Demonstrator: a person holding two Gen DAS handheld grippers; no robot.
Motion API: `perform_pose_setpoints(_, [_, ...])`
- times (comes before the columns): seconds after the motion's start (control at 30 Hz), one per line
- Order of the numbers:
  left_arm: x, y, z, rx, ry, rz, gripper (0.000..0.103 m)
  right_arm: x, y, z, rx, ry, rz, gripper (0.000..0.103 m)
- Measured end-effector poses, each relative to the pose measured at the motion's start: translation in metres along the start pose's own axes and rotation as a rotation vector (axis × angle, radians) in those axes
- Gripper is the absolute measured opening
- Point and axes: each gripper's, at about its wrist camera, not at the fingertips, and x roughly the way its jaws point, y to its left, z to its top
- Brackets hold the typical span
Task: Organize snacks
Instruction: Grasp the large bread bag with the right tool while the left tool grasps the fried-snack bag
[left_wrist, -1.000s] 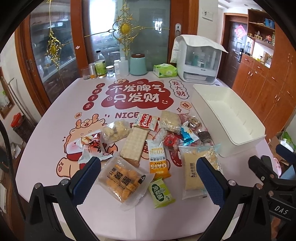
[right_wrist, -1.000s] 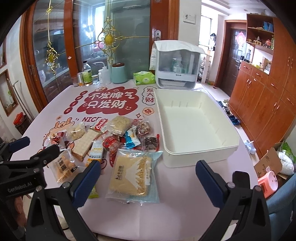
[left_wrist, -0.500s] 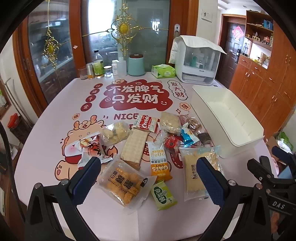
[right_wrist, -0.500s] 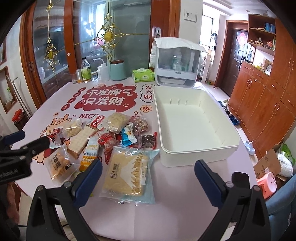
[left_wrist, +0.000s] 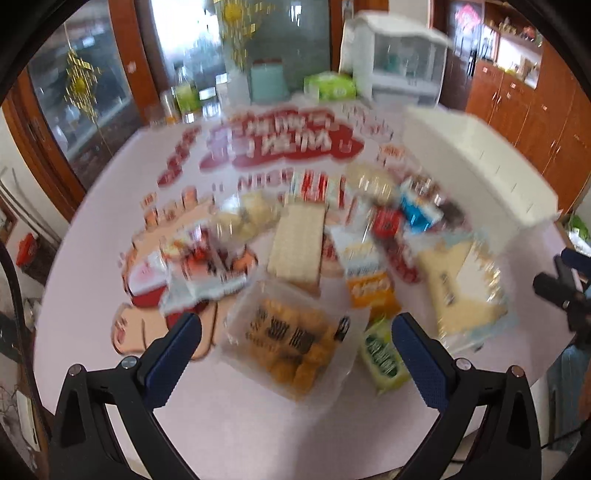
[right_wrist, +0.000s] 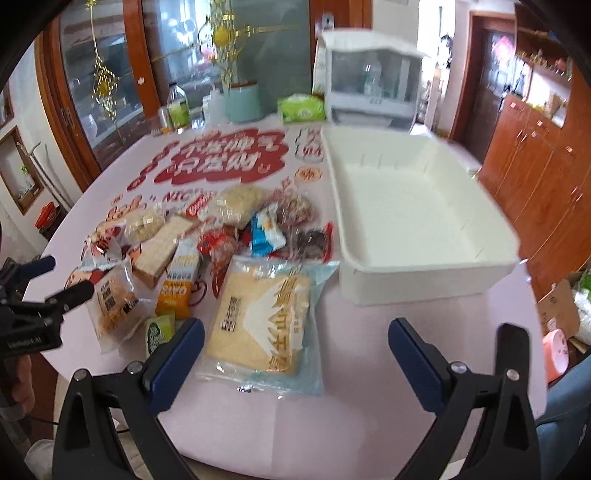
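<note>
Black handheld grippers showing blue-padded fingers

The left gripper (left_wrist: 296, 332) and right gripper (right_wrist: 295, 334) are each showing black angular frames, silver screws glinting at the joints, and dark blue textured fingers (right_wrist: 176, 347). White lettering is showing, blurred, on the left gripper's black body in the right wrist view.

table (right_wrist: 354, 424): pale pink, red cloud print with white characters | bin (right_wrist: 424, 273): plain white | large packet (right_wrist: 266, 317): pale blue, white mountain motif, yellow contents | small packet (right_wrist: 160, 332): green | oat packet (right_wrist: 177, 284): orange and white | gripper pads (right_wrist: 177, 354): dark blue
</note>
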Motion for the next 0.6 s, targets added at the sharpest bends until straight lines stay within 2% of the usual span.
perform_pose_setpoints(0.3, [0.060, 0.020, -0.012, -0.087, 0.142, -0.017, 0.103, 0.071, -0.004, -0.001, 0.021, 0.149, 0.087, 0.100])
perform_pose_setpoints(0.5, [0.065, 0.025, -0.012, -0.126, 0.172, -0.019, 0.103, 0.099, 0.006, -0.002, -0.007, 0.217, 0.118, 0.100])
perform_pose_setpoints(0.6, [0.052, 0.028, -0.012, -0.121, 0.119, 0.025, 0.103, 0.107, 0.013, -0.005, -0.039, 0.243, 0.113, 0.100])
